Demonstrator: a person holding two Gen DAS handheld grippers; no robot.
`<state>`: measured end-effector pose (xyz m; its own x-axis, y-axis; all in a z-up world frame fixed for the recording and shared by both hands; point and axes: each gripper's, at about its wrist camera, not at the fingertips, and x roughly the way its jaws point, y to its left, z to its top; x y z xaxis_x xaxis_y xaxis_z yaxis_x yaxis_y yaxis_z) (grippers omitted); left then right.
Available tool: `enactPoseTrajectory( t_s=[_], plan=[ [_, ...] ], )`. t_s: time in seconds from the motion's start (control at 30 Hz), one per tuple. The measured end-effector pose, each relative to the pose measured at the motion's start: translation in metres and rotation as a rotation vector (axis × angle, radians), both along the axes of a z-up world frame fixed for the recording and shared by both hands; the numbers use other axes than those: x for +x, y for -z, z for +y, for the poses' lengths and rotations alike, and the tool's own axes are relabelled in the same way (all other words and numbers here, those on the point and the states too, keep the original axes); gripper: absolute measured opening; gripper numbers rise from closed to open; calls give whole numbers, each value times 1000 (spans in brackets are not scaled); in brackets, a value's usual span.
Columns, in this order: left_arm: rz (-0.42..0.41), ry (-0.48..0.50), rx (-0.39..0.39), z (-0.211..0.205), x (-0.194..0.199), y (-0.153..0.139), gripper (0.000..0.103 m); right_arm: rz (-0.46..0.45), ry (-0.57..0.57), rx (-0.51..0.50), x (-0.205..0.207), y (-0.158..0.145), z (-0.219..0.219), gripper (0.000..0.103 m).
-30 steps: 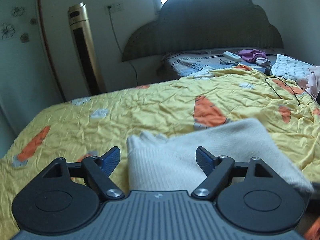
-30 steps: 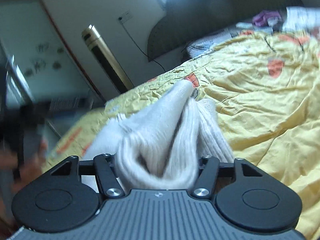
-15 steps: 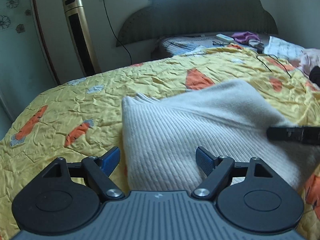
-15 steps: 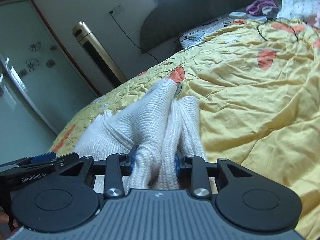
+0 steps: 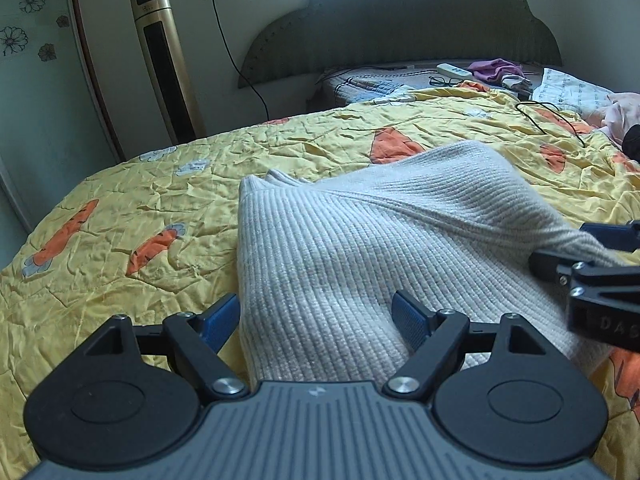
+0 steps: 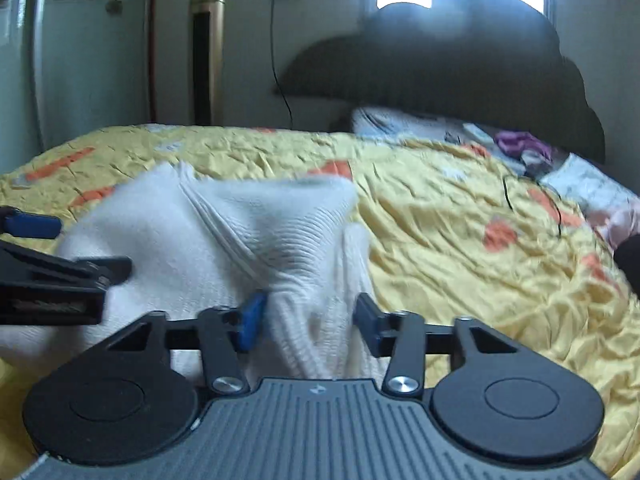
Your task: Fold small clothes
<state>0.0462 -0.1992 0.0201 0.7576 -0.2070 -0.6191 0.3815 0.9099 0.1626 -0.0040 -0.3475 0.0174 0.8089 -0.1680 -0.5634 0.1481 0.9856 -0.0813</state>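
A white ribbed knit sweater [image 5: 360, 240] lies folded on the yellow bedspread [image 5: 160, 208]. My left gripper [image 5: 316, 316] is open and straddles the sweater's near left corner, its pads not squeezing the knit. At the right edge of the left wrist view, my right gripper [image 5: 568, 246] has a ridge of the sweater drawn taut into its fingers. In the blurred right wrist view the right gripper [image 6: 308, 322] has a bunch of sweater [image 6: 240, 232] filling the gap between its blue pads while its jaws are opening. The left gripper [image 6: 76, 246] shows at that view's left edge.
A gold tower fan [image 5: 168, 60] stands by the wall, left of the dark headboard [image 5: 400, 20]. A black cable [image 5: 548, 120] trails over the bedspread at the far right. Glasses, a remote and purple cloth [image 5: 496, 70] lie near the headboard. Pink clothes [image 5: 620, 112] sit at the right edge.
The left gripper came down closer over the sweater's corner, still wide. The right gripper rolled level, squeezed the bunched knit, then widened, and now shows at the left wrist view's right edge.
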Motion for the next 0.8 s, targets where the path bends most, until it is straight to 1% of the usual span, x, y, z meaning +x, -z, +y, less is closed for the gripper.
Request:
enactPoseTrajectory(
  t_s=[0.03,0.07,0.1,0.13,0.17,0.2,0.23,0.3,0.33,0.4,0.5,0.57,0.63,0.73,0.8],
  plan=[
    [0,1,-2,1,0,0,83,-15,8,7,-4,-2,0,61],
    [3,1,-8,2,1,-1,83,-30,6,-13,-7,-5,3,64],
    [5,2,-17,3,2,-3,83,-46,0,-49,-8,-8,8,70],
    [2,2,-30,6,2,-5,84,-58,-4,-90,-9,-10,14,80],
    [-5,0,-46,10,3,-7,84,-68,-8,-121,-9,-12,16,85],
    [-17,-10,-60,15,5,-10,84,-73,-15,-133,-8,-14,15,91],
    [-31,-26,-74,20,7,-12,84,-73,-25,-122,-5,-16,10,93],
    [-35,-48,-113,35,16,-14,87,-44,-51,-44,3,-18,-6,93],
    [-13,-51,-141,42,23,-14,89,-22,-76,13,9,-18,-16,93],
    [77,-39,-216,58,41,-10,89,24,-118,125,21,-12,-34,93],
    [214,-10,-367,80,63,3,89,105,-144,296,43,4,-61,93],
    [280,7,-441,89,73,12,89,134,-176,438,54,15,-77,91],
    [340,40,-505,93,82,20,89,148,-204,553,63,23,-88,87],
    [478,108,-623,90,97,39,89,158,-240,623,75,31,-94,86],
    [533,100,-657,84,105,52,90,156,-245,680,82,38,-96,84]
  ],
)
